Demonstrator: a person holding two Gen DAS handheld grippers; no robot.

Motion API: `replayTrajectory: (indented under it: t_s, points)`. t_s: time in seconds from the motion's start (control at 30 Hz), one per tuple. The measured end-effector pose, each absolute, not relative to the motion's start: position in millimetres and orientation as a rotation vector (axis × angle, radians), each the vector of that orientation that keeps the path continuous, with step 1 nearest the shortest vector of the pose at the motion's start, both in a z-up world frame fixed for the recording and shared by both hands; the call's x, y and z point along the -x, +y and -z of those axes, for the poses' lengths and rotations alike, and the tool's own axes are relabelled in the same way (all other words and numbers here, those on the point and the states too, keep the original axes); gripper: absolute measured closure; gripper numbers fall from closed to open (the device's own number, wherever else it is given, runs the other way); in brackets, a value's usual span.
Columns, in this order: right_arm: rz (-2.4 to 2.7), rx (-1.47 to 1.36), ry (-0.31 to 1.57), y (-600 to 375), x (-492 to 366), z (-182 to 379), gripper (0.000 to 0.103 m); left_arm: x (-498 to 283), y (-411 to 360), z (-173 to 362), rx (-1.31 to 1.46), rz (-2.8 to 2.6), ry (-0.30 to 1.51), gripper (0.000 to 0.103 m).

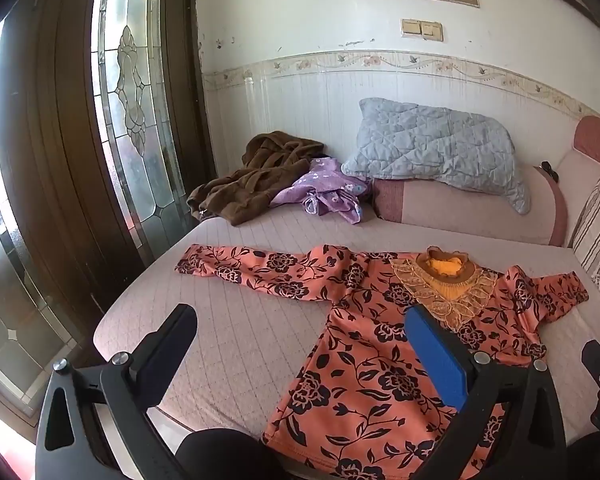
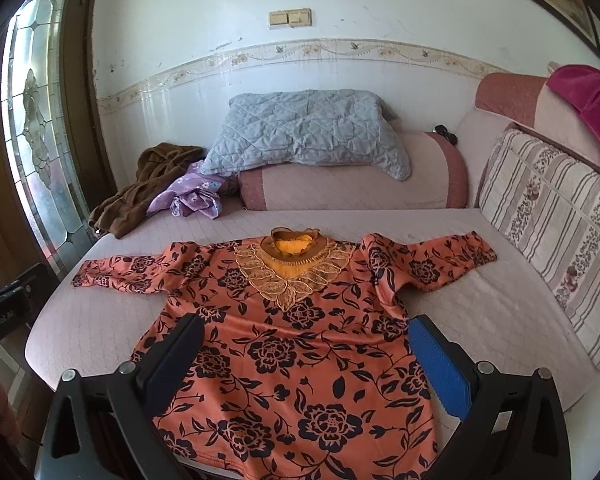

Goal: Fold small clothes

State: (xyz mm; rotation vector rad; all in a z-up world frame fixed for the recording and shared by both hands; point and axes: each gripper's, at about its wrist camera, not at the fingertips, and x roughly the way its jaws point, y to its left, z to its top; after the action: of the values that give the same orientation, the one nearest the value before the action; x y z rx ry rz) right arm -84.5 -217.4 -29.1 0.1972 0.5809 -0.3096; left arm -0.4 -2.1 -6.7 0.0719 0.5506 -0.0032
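An orange floral top is laid flat, front up, on the sofa seat. Its collar is pointed toward the far wall and its hem toward the cameras; the long axis is thus run from near to far, with both sleeves spread sideways. The left gripper is held wide apart above the top's left side, nothing between its jaws. The right gripper is likewise held wide over the lower body. A brown garment, purple garment and grey pillow are seen behind.
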Motion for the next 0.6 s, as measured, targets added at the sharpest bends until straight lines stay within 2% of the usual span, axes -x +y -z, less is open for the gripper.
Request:
replayTrajectory:
  t_s: [0.6]
  points:
    - [0.313,-0.210,0.588,-220.8,81.6,33.6,0.000,-3.4,-3.7,12.2,-0.075,-0.013,0.553,0.000]
